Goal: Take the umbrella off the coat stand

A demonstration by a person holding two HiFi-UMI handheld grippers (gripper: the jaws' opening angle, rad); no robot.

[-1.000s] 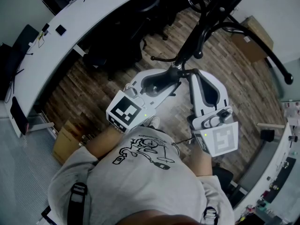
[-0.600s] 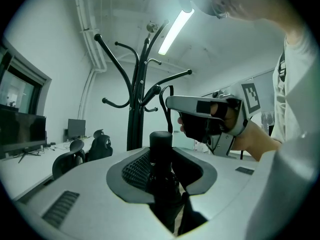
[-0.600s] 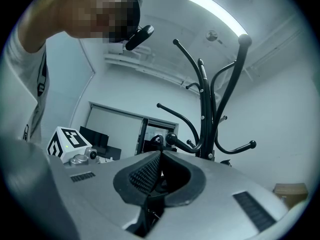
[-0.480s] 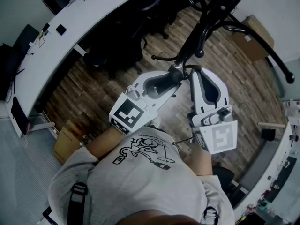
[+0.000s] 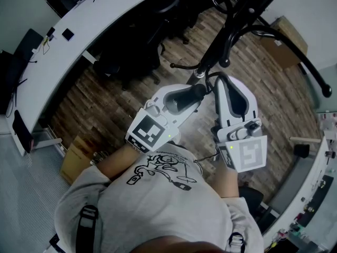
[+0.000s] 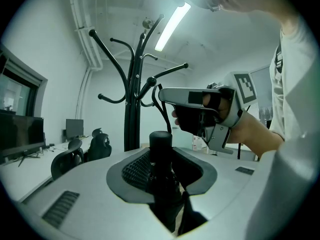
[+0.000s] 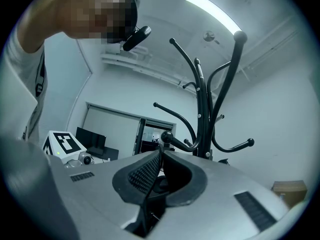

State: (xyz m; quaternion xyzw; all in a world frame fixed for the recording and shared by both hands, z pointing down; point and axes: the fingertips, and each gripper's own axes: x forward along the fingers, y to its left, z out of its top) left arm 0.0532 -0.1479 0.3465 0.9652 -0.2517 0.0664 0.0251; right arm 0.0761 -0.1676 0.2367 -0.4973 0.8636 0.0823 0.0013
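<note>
While the left gripper (image 5: 194, 93) sits at the centre of the head view, its jaws are clamped on the umbrella (image 5: 181, 98), a short black cylinder. In the left gripper view, the umbrella stands upright between the two ribbed pads, and both pads bear on its sides.

The umbrella lies just below the foot of the coat stand (image 5: 231, 28). The dark pole of the stand runs from the centre of the head view to the top right, with curved hooks branching off it.

The right gripper (image 5: 222, 79) sits just right of the left one, and its tips are close to the top end of the umbrella. Its jaws have just been opening and now stand slightly apart. In the right gripper view, a thin black strap (image 7: 156, 176) runs along the narrow gap between them. In the left gripper view, this strap rises from the top of the umbrella to the right gripper's tips, close beside a lower hook of the stand. The views do not show whether the strap loops over that hook.

A long white desk (image 5: 79, 30) crosses the upper left of the head view, with black office chairs (image 5: 131, 41) beside it on the wooden floor (image 5: 105, 94).
</note>
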